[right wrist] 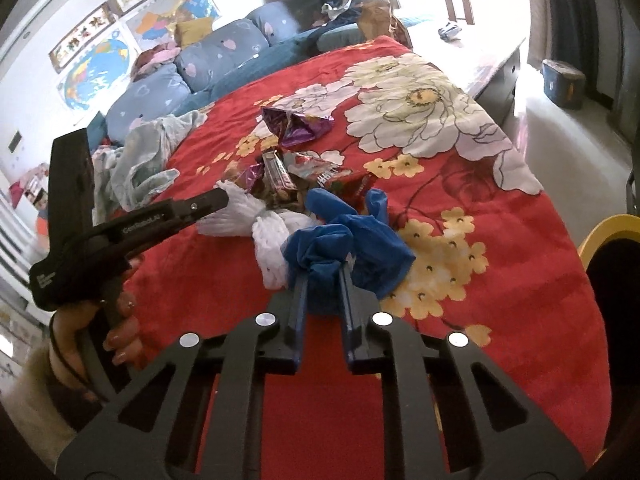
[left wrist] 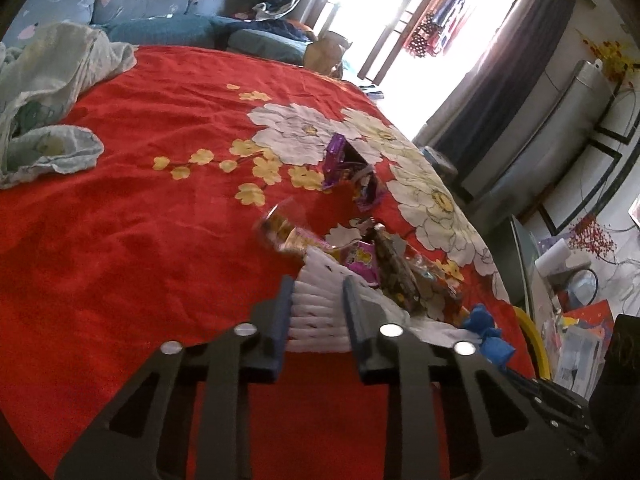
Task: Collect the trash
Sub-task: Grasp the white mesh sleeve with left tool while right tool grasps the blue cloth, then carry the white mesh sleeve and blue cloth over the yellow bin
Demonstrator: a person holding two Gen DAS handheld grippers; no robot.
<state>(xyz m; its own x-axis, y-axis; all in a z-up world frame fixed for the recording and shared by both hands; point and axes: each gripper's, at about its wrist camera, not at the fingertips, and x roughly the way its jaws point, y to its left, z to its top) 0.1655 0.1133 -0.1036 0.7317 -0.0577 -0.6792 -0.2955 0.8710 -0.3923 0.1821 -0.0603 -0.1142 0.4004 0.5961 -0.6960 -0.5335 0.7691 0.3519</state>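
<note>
**Both grippers clamped on opposite parts of the trash bag's mouth**

The left gripper (left wrist: 318, 280) is seen closed on a bunched white plastic bag (left wrist: 316, 308), the gathered folds pinched between its two blue fingers (left wrist: 285, 300). The right gripper (right wrist: 325, 272) is seen closed on a crumpled blue glove (right wrist: 348, 244), which lies against the same white bag (right wrist: 272, 248); whether bag plastic is caught together with the glove cannot be told.

The two grips are judged to serve one purpose: the bag is held at two points so that its mouth can be spread or lifted, and the wrappers (right wrist: 288, 176) piled at the opening are kept inside. A brown-and-pink snack packet (left wrist: 396, 272) is seen half in the mouth. A purple wrapper (left wrist: 344, 168) lies apart, further up the red floral bedspread (left wrist: 140, 220), not yet collected.

Edges and room: the trash sits near the bed's edge in the left wrist view, with a yellow-rimmed chair (left wrist: 532, 336) and floor clutter just beyond. A slipped grip there is judged likely to spill wrappers off the bed. Open bedspread is available on the other side and towards the crumpled pale cloth (left wrist: 52, 92), well apart from the trash. The pillows (right wrist: 220, 52) at the head are far from the work. The person's hand (right wrist: 100, 332) on the left handle is seen low at one side, clear of the bag.
</note>
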